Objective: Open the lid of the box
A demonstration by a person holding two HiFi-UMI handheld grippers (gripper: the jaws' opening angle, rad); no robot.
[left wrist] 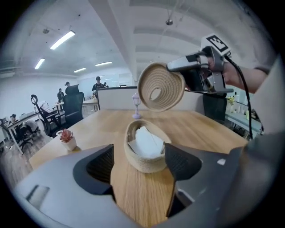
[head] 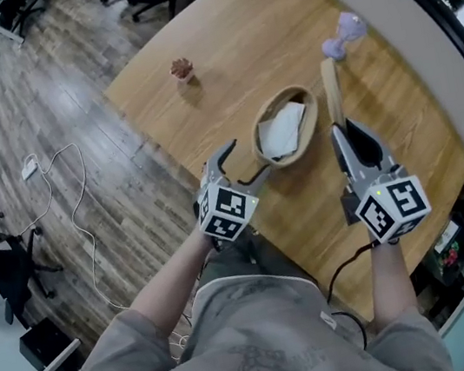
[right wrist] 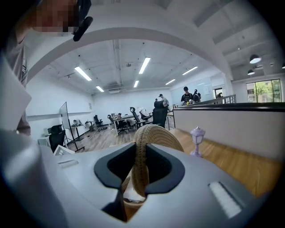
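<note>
The woven oval box (head: 286, 127) stands uncovered on the wooden table (head: 227, 49), with white paper (head: 283, 130) lying inside. Its round woven lid (head: 331, 89) hangs edge-up in the air to the right of the box, and my right gripper (head: 344, 130) is shut on its rim. In the right gripper view the lid (right wrist: 147, 147) stands upright between the pads. My left gripper (head: 246, 162) is open at the box's near left end. In the left gripper view the box (left wrist: 144, 153) sits just ahead of the spread jaws, and the lid (left wrist: 160, 87) hovers above it.
A small potted plant (head: 182, 70) stands near the table's left edge. A purple lamp figurine (head: 345, 32) stands beyond the lid. A white cable (head: 65, 190) lies on the wood floor at left. Office chairs and people are far off in the room.
</note>
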